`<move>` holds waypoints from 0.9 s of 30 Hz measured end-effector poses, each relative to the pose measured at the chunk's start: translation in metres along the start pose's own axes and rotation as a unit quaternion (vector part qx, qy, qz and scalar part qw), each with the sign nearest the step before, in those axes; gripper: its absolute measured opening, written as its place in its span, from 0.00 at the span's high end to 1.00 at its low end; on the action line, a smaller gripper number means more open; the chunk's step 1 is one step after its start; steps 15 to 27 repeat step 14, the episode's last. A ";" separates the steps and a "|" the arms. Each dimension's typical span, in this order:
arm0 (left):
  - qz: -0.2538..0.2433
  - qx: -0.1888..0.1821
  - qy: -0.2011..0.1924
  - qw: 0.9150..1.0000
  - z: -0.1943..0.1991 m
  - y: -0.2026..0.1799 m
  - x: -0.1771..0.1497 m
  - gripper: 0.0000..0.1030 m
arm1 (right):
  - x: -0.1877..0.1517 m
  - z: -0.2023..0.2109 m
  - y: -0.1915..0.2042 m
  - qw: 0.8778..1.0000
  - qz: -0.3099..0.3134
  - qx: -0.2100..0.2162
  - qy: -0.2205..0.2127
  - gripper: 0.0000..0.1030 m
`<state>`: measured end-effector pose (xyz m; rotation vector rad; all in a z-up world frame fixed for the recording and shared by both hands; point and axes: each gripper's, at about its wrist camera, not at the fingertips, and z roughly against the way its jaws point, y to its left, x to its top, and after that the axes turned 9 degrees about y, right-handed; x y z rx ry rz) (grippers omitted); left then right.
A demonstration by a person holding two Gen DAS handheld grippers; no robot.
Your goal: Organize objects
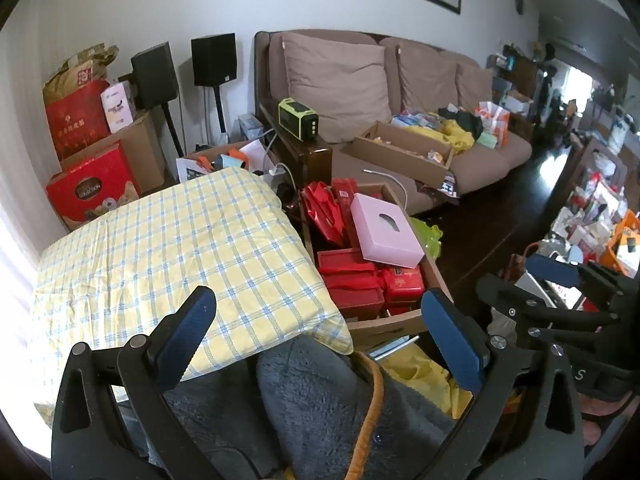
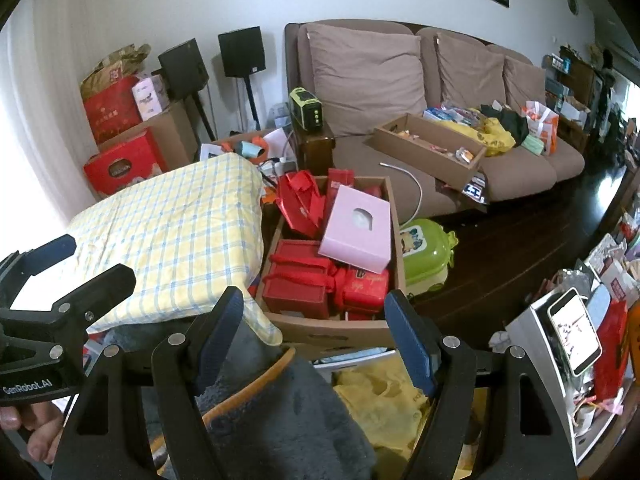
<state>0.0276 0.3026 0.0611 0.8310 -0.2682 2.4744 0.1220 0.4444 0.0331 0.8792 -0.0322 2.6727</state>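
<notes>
A cluttered living room holds a brown sofa [image 1: 400, 92] at the far wall. Nearer, a cardboard box [image 2: 384, 208] of red gift boxes carries a pink tissue box [image 2: 358, 230], right of a yellow checked pillow [image 1: 180, 248]. The left gripper [image 1: 320, 332] and right gripper [image 2: 316, 332] both gape empty above a grey fleece [image 2: 280, 420].

Pillow [image 1: 172, 248]: pale yellow with blue-and-white check. Blanket [image 1: 320, 408], near: grey fleece, orange trim. Cardboard box [image 2: 320, 330], brown, holds red gift boxes [image 2: 296, 284] and a pink tissue box [image 2: 358, 228]. Sofa [image 1: 400, 80], far: taupe cushions, dark brown frame. Speakers [image 1: 214, 58], far left: black. Gripper pads [image 1: 188, 332]: dark blue.
</notes>
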 end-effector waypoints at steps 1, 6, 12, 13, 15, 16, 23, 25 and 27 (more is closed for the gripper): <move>-0.001 -0.001 -0.001 1.000 0.000 0.001 0.000 0.00 | 0.000 0.000 0.000 1.000 0.000 0.000 0.000 0.27; -0.001 -0.001 -0.003 1.000 0.001 0.001 0.000 0.00 | -0.003 -0.003 0.000 1.000 0.001 0.001 0.003 0.27; 0.000 -0.006 -0.002 1.000 0.002 0.002 0.001 0.00 | -0.005 -0.005 0.001 1.000 0.004 -0.004 0.009 0.27; 0.002 -0.007 -0.003 1.000 0.002 0.002 0.001 0.00 | -0.006 -0.005 0.002 1.000 0.006 -0.005 0.009 0.27; 0.006 -0.009 -0.002 1.000 0.002 0.004 0.001 0.00 | -0.006 -0.005 0.003 1.000 0.008 -0.006 0.010 0.27; 0.006 -0.009 -0.002 1.000 0.002 0.004 0.001 0.00 | -0.006 -0.005 0.003 1.000 0.008 -0.006 0.010 0.27; 0.006 -0.009 -0.002 1.000 0.002 0.004 0.001 0.00 | -0.006 -0.005 0.003 1.000 0.008 -0.006 0.010 0.27; 0.006 -0.009 -0.002 1.000 0.002 0.004 0.001 0.00 | -0.006 -0.005 0.003 1.000 0.008 -0.006 0.010 0.27; 0.006 -0.009 -0.002 1.000 0.002 0.004 0.001 0.00 | -0.006 -0.005 0.003 1.000 0.008 -0.006 0.010 0.27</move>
